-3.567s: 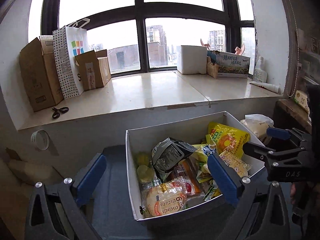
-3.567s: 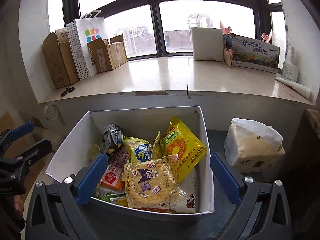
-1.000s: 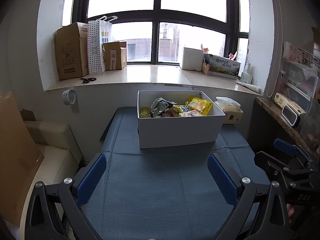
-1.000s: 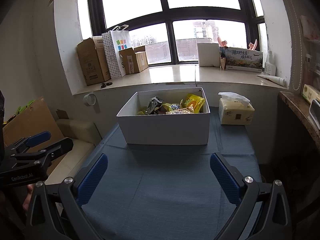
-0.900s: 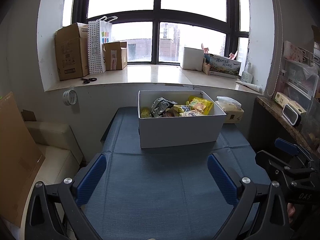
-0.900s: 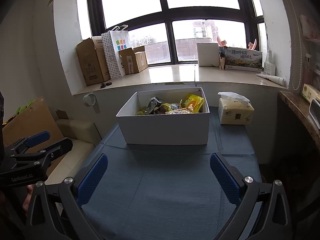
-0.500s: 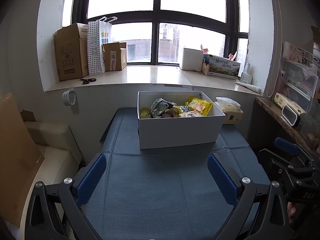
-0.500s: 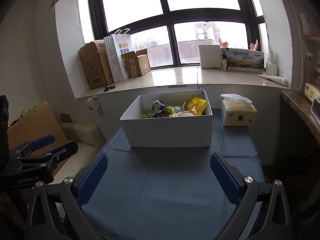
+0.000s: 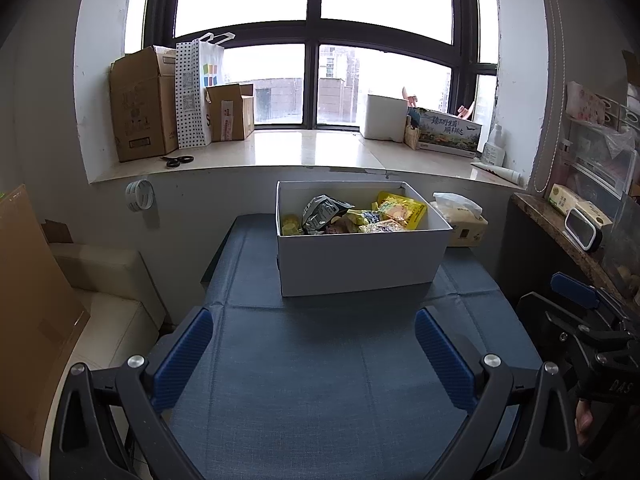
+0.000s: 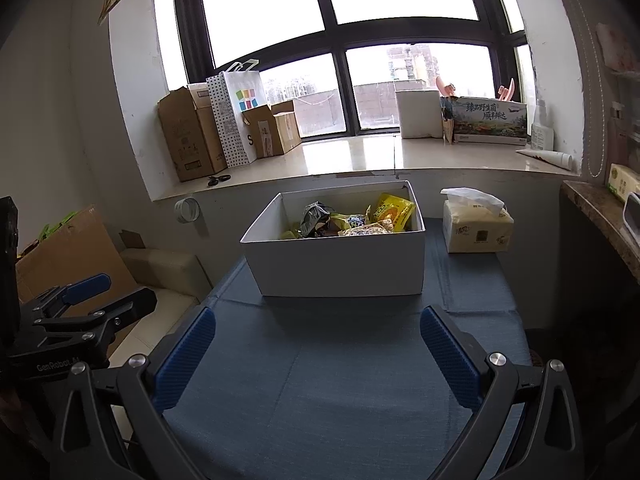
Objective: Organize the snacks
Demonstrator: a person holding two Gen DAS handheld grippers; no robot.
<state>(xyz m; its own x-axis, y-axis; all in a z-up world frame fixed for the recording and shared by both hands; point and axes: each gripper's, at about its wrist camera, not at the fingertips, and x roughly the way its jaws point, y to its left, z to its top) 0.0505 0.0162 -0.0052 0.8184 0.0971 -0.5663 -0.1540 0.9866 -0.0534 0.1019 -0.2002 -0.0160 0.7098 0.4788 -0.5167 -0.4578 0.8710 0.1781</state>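
Both tongs, left [image 9: 314, 354] and right [image 10: 318, 354], gape wide, empty; the rectangular white box [image 9: 360, 258] of crinkly snacks [image 9: 354, 216] sits far beyond on the blue-clothed desk [image 9: 320, 380].

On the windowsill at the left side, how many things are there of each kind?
Brown cardboard boxes: 2
Dotted paper bag: 1
Scissors: 1
Total: 4
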